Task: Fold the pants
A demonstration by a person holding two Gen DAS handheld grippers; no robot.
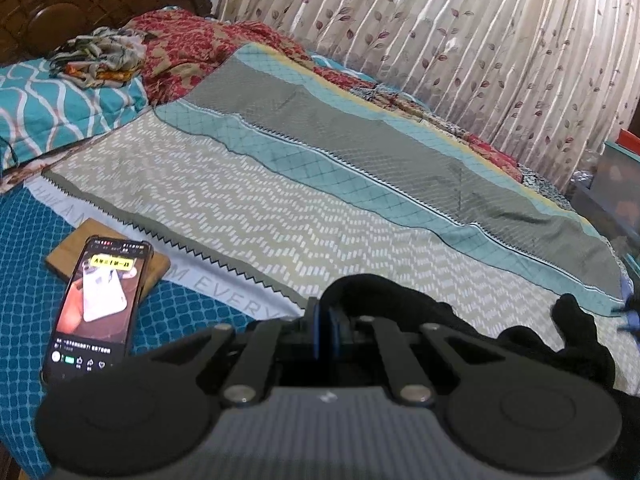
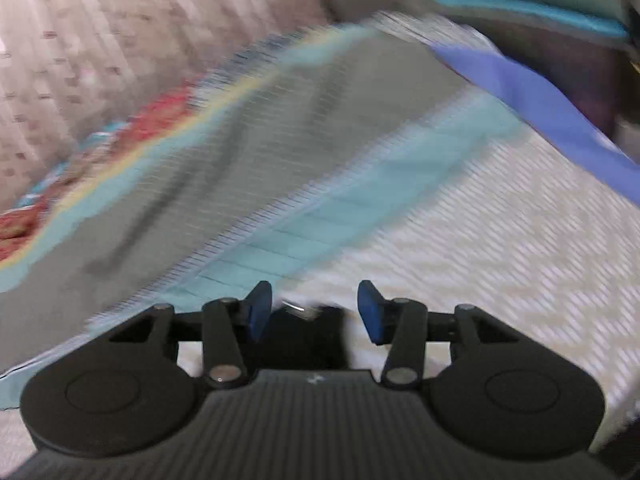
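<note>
Left wrist view: your left gripper [image 1: 326,330] is clamped shut on the black fabric pants [image 1: 520,344], which trail right across the striped teal-and-grey bedspread [image 1: 280,184]; their full extent is cut off. Right wrist view, motion-blurred: your right gripper [image 2: 314,312] stands partly open, pinching nothing; dark fabric below is indistinct.

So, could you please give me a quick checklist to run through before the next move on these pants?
1. Left tongs clamped on the black pants: ok.
2. Right tongs open, gripping nothing: ok.
3. Dark shape between the right tongs is the pants: cannot tell, view blurred.
4. Phone lies apart from the pants: ok.
5. Pants lying flat on the bedspread: not ok, bunched at the left tongs.
</note>
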